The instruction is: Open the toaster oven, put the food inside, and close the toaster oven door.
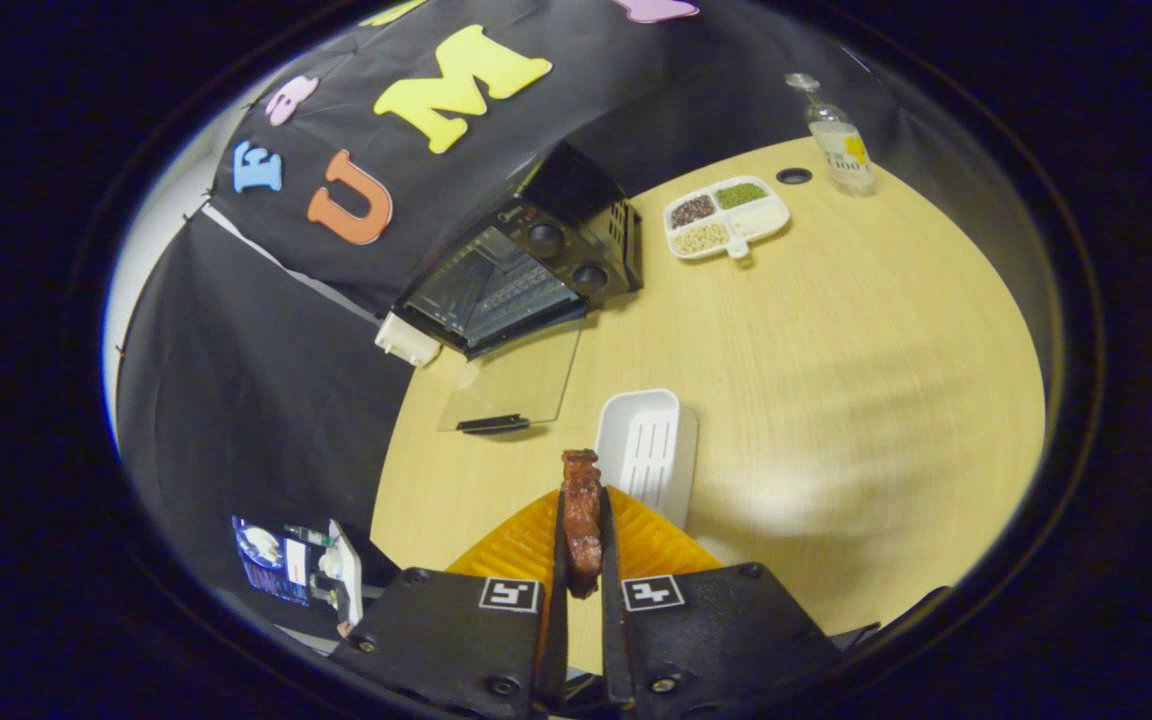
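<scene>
My gripper (582, 500) is shut on a reddish-brown piece of food (581, 520), which stands up between the two orange fingers (516, 545) and sticks out past their tips. Just ahead of the fingers, slightly to the right, lies a white ridged tray (648, 445) with nothing on it. Further ahead and to the left stands the black toaster oven (526, 270) against the booth wall. Its glass door (516, 385) hangs open and lies flat toward me, with the dark handle (493, 424) at its near edge. The oven's wire rack shows inside.
A white divided dish (726, 218) with grains and beans sits beyond the oven to the right. A clear glass bottle (839, 140) stands behind it, near a round hole (794, 176) in the wooden table (836, 400). Small items (296, 565) lie off the table's left edge.
</scene>
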